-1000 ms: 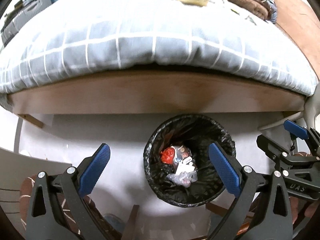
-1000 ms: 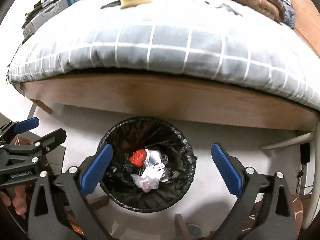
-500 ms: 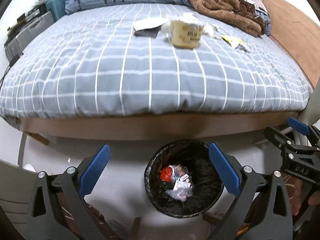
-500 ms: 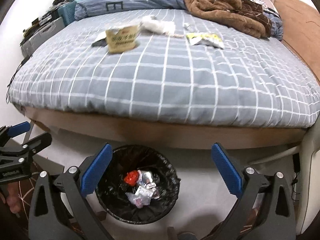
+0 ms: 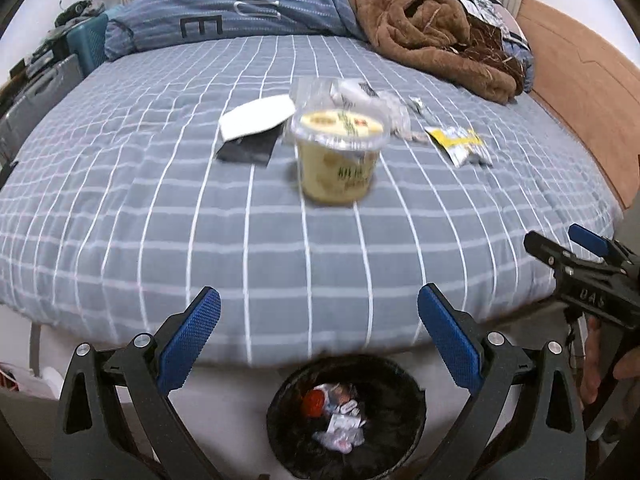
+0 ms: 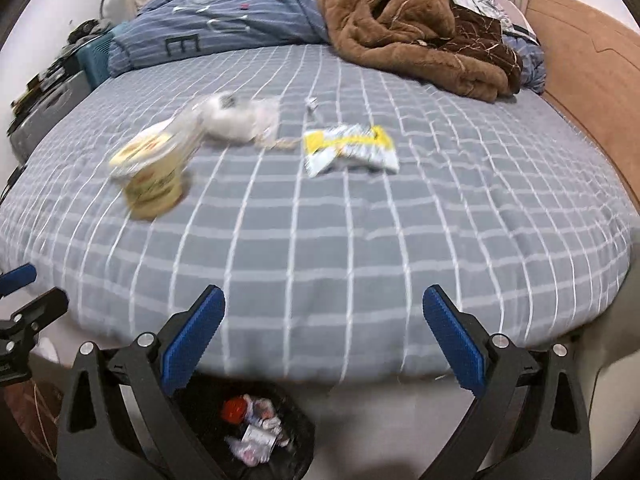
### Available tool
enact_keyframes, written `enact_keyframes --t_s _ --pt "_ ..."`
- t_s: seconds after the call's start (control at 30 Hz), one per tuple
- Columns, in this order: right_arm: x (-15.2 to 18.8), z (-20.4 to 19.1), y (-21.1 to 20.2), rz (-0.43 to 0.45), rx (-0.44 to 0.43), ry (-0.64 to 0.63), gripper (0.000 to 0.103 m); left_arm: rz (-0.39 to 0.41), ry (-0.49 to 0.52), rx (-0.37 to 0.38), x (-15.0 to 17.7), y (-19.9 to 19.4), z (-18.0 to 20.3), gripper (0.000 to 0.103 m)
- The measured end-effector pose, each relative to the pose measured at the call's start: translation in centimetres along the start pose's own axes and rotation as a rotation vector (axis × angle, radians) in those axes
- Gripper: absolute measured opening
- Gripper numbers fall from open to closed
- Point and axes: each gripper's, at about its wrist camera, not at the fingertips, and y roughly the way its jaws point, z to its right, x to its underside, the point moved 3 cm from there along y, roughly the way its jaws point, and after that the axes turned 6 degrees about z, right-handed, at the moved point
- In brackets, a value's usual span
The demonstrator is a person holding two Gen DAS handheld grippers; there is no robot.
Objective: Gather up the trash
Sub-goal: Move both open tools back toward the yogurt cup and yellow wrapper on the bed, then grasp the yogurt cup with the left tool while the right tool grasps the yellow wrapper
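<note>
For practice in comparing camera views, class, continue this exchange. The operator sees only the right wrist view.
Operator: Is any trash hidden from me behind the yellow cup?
Observer: Yes. The left wrist view shows a white sheet lying beside the yellow cup, on the side away from the yellow wrapper.
Operator: Anything under that sheet?
Observer: A black sheet sticks out from under its near edge.
Operator: Where does my claw look from outside?
Observer: The right claw hovers at the near right corner of the bed, and a hand shows below it.
</note>
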Motion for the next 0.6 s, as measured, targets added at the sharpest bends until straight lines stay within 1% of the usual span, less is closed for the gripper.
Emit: enact_keyframes --t_s 0.27,0.47,0.6 --pt "-5.4 2.4 6.4 -0.015 0.011 0.030 0.095 -0.006 -0.020 -0.019 -4.7 4.7 0.0 0.097" --pt "-8.8 2.6 10.5 -0.024 0.003 0.025 0.095 -0.036 -0.011 -0.027 -6.4 7.6 0.7 0.097" --pt "-10.1 2.3 13.4 -0.061 -0.004 0.020 0.095 -0.044 -0.014 -0.033 -7.2 8.9 1.1 0.097"
